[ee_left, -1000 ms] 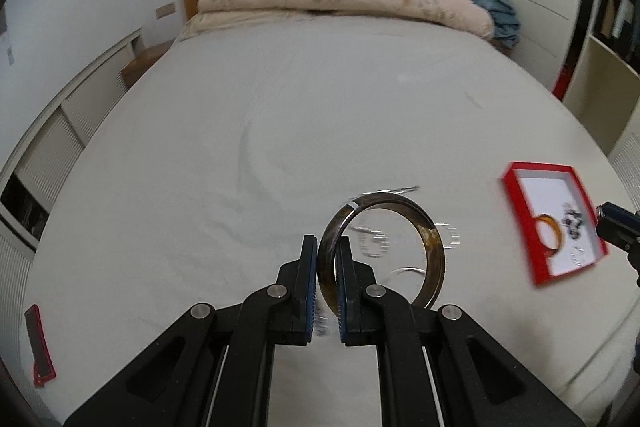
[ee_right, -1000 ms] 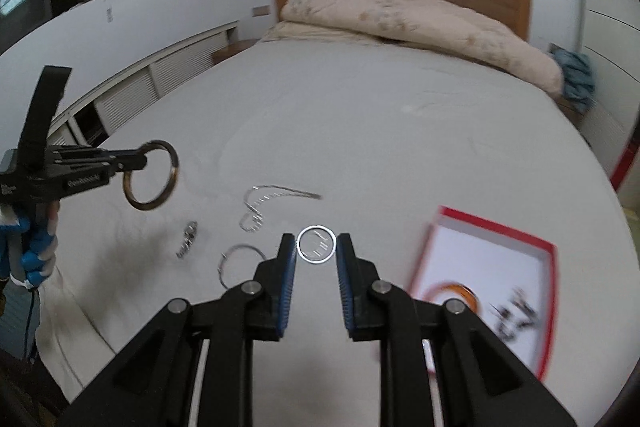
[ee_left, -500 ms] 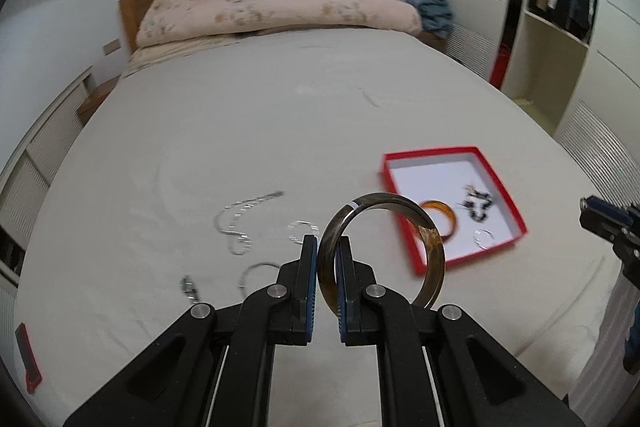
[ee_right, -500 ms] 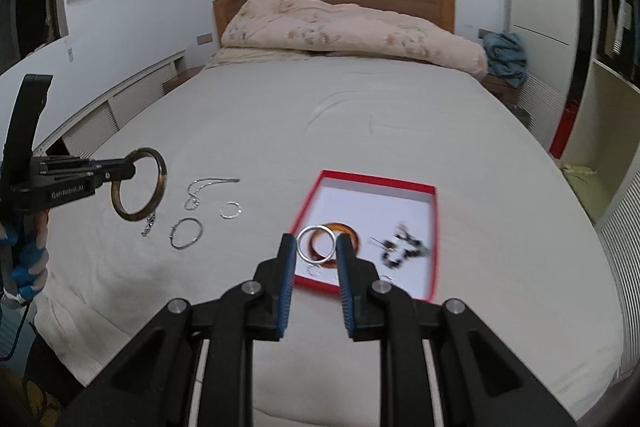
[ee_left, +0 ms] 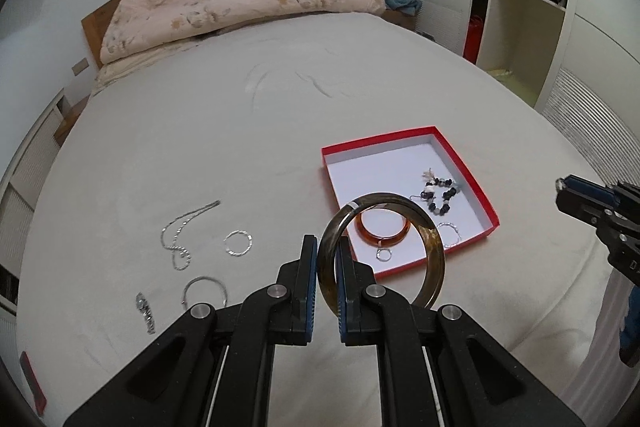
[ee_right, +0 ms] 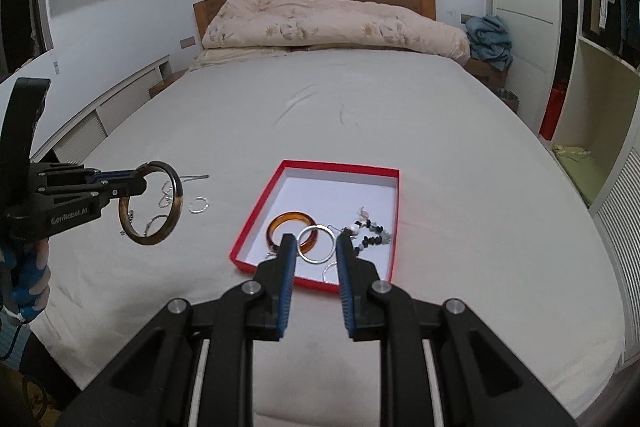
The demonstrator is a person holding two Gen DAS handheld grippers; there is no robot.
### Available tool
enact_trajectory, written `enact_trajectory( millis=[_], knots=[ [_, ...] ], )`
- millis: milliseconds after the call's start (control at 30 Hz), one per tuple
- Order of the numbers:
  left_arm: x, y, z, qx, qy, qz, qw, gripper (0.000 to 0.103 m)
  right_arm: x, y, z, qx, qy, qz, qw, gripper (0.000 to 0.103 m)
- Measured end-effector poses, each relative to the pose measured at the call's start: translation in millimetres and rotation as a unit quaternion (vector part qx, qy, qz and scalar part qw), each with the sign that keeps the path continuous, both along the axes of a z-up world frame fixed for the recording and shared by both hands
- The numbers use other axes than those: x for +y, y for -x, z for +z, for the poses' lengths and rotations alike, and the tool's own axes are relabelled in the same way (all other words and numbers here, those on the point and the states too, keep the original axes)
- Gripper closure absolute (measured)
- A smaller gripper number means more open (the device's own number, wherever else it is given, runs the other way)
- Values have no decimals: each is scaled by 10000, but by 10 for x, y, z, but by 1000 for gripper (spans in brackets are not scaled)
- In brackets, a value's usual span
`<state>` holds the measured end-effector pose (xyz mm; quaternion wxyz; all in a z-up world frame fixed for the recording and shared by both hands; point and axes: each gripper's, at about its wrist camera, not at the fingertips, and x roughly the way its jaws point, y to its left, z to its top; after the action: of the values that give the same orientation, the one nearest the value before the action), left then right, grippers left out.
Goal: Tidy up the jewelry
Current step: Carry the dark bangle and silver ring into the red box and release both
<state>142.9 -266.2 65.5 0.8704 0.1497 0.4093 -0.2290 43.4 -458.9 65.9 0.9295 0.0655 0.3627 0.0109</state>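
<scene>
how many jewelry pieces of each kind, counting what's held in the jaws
Thick bangles: 2, dark brown bangle in left gripper, amber bangle in red box
Silver hoops: 5, one in right gripper
Silver chain necklace: 1
Black-and-white beaded piece: 1
Small silver linked piece: 1
Total: 10

We see a red-walled, white-floored box (ee_right: 256, 219) holding an amber bangle (ee_right: 280, 221). The mottled brown bangle (ee_left: 434, 259) sits between blue-padded black fingers (ee_left: 308, 267). The bed (ee_right: 360, 107) is off-white.

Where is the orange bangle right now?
The orange bangle lies in the red box's near left part, beside the beaded bracelet, below the right gripper.
</scene>
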Motion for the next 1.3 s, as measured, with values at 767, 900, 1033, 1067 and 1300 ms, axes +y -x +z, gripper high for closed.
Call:
enact_trajectory(
  millis=[767,900,1033,1067,1300],
  knots=[
    [-1044,-1323,-1292,808,-321,-236,9959,94,-505,-1569,-1176,934,-124,164,9954,84],
    [-1117,-1489,-1479,900,-345,-159,9952,94,-546,-1759,-1355,1100,-33,234,9936,84],
    [-1149,-1537,-1589,932,-341,-158,9949,94,-571,-1864,-1489,1257,68,352,9914,84],
    [-1150,-1540,-1613,939,-334,-158,9949,94,-568,-1871,-1518,1298,112,399,9907,84],
    [-1167,-1502,-1634,828,-331,-188,9958,94,-491,-1895,-1602,1394,414,641,9873,83]
  ],
)
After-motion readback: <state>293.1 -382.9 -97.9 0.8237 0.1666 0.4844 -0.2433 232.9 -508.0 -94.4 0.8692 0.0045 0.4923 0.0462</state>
